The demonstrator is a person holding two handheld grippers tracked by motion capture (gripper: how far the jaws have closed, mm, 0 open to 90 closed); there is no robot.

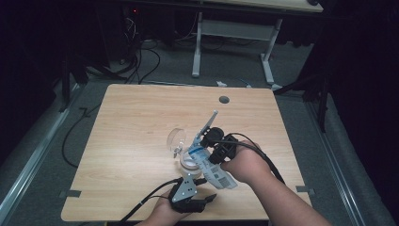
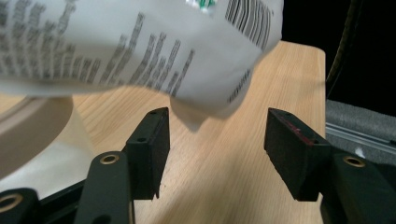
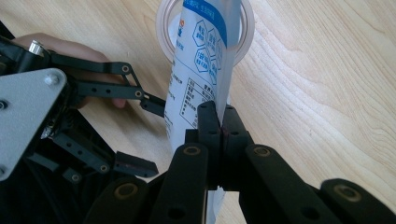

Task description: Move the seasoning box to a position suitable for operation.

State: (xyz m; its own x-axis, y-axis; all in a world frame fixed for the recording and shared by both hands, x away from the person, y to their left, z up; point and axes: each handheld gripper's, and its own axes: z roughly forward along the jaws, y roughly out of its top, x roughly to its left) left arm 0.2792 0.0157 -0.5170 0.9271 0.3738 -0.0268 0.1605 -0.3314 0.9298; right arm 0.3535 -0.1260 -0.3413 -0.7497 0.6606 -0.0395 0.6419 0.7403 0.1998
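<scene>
high view: near the lower middle of the frame, the right gripper (image 1: 207, 141) is holding a white printed pouch (image 1: 211, 167) tipped over a clear round container (image 1: 188, 157) that is sitting on the wooden surface (image 1: 131, 122). a clear lid (image 1: 176, 139) is lying just beside the container, toward the upper left of it. the left gripper (image 1: 207, 198) is resting at the bottom edge of the frame, just below the pouch's lower end, with its jaws standing apart.

left gripper view: the jaws are standing wide with nothing pressed between them. a corner of the pouch (image 2: 187, 116) is hanging in the gap near the top, touching neither pad as far as i can tell. the container's rim (image 2: 42, 121) is showing at the left.

right gripper view: the jaws are pinching shut on the pouch (image 3: 201, 70), low in the middle of the frame, and its far end is pointing into the container (image 3: 247, 28) at the top. the left gripper (image 3: 140, 135) is waiting open at the left.

judging by this, the pouring step is in hand: the pouch is being emptied into the container. the next move probably calls for the left jaws to close on the free corner so the pouch can be lifted or shaken steadily without knocking the container.
</scene>
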